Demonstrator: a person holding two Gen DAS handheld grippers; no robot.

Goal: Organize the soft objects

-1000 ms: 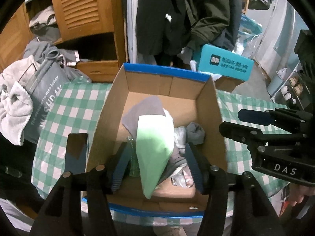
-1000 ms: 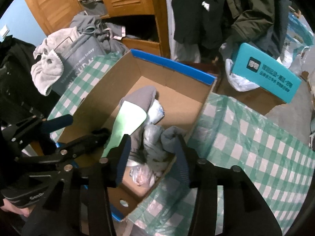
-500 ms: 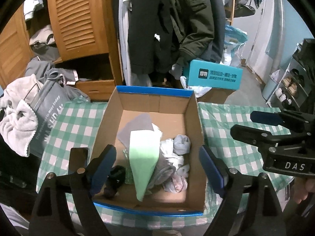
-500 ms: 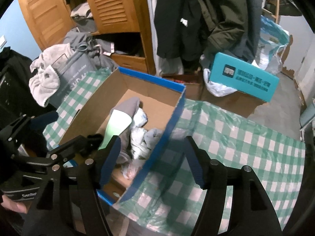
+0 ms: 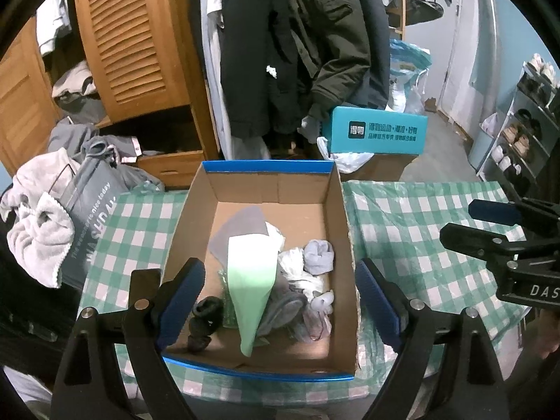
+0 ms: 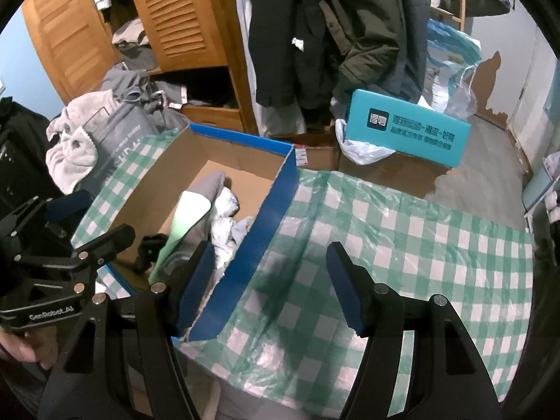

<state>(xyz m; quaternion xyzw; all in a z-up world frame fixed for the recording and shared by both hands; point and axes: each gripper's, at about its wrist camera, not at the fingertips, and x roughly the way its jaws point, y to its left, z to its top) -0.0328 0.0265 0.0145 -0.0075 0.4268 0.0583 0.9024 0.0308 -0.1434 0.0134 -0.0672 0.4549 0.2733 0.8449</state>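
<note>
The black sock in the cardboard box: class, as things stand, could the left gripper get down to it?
Probably yes. The left gripper hangs open and empty above the open-topped cardboard box, and the black sock lies uncovered near its left finger, beside the pale green cloth. The near-left box wall is close.

A blue-rimmed cardboard box (image 5: 266, 189) sits open on the checked worktop (image 5: 420, 217). Inside lie a pale green cloth (image 5: 250, 273) draped over a grey one (image 5: 241, 225), a rolled grey sock (image 5: 318, 257), crumpled white pieces (image 5: 297, 276), and a black bundle (image 5: 204, 322) near the front left corner.
</note>
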